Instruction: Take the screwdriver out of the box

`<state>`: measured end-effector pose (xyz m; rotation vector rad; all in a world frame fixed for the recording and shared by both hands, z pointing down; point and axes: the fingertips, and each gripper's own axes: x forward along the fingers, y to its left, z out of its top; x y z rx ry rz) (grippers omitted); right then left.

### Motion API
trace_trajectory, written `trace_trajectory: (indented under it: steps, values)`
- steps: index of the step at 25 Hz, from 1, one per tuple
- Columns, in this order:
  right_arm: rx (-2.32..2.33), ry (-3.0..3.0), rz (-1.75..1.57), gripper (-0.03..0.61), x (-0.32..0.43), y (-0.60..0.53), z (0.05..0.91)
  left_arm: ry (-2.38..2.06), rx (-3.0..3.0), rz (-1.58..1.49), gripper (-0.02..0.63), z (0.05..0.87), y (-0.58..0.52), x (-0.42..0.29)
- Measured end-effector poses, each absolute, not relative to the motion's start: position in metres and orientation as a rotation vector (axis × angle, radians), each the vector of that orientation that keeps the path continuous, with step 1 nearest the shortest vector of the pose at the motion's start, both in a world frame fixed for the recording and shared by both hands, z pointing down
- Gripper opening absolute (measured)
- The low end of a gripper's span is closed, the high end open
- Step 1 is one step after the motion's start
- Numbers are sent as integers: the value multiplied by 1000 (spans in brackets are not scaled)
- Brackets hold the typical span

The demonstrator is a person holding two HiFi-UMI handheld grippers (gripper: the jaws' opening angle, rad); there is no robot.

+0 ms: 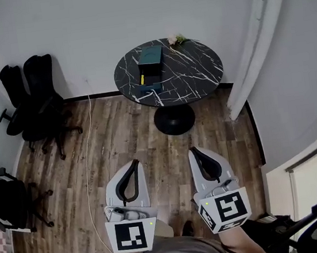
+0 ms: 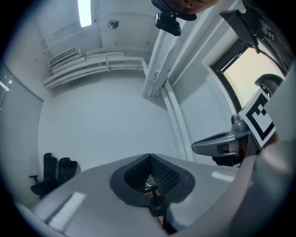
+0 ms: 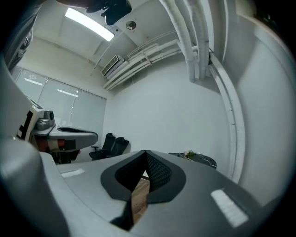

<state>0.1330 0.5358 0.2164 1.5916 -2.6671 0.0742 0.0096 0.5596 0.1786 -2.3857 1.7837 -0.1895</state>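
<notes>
Evidently the job is not begun: the box, with a yellow bit at its left edge, likely the screwdriver, sits on the table at upper centre. The left gripper and right gripper hang low in the frame, fingers pressed together and empty, as nothing is within reach.

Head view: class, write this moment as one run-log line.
left claw shut, empty | right claw shut, empty | box on table, far off | stage: box not reached

In the upper centre I see a black table veined white, a teal box and a small yellow object, above a brown wood-grain floor; my light-grey left gripper and right gripper carry black-and-white square markers at the bottom.
</notes>
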Motion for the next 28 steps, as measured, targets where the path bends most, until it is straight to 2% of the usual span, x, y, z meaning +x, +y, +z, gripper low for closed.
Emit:
trace_trajectory:
  steps: [11,28]
  values:
    - [1558,-2647,97,26,106,461,238,1808,-2421,-195,0,204,481,-20]
    - [1637,-2642,21,26,36,327,207,1679,-2407,-55,0,168,342,-82]
